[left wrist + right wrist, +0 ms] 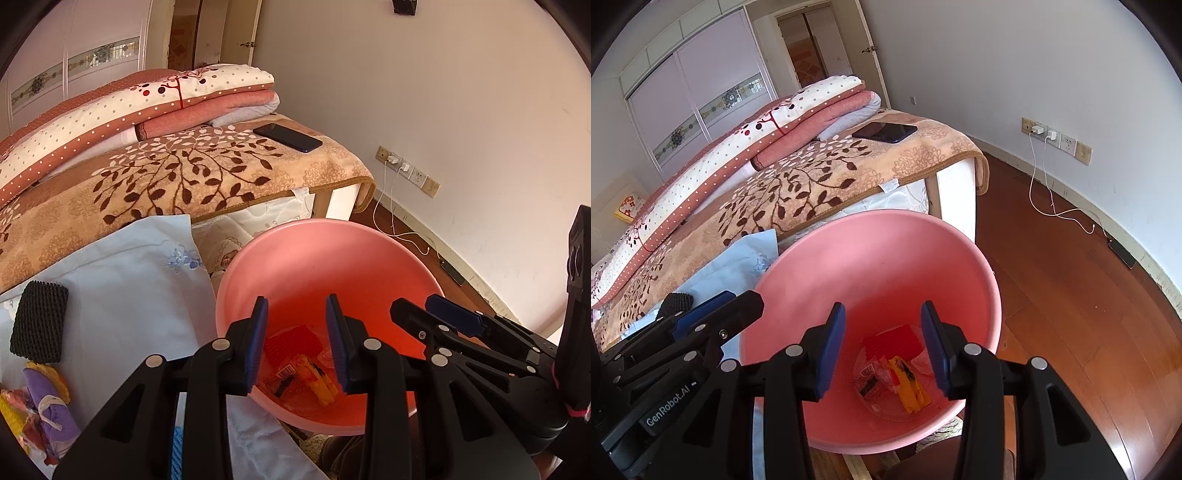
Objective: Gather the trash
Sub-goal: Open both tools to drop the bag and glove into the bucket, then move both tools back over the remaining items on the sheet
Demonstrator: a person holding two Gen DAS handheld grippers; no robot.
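The left gripper [297, 341] hovers over the pink bin [295, 251] beside the bed's [221, 177] near edge, jaws apart and empty. Wrappers [894, 369] lie at the bin's bottom. The right gripper [882, 347] hovers alongside, jaws apart, empty.
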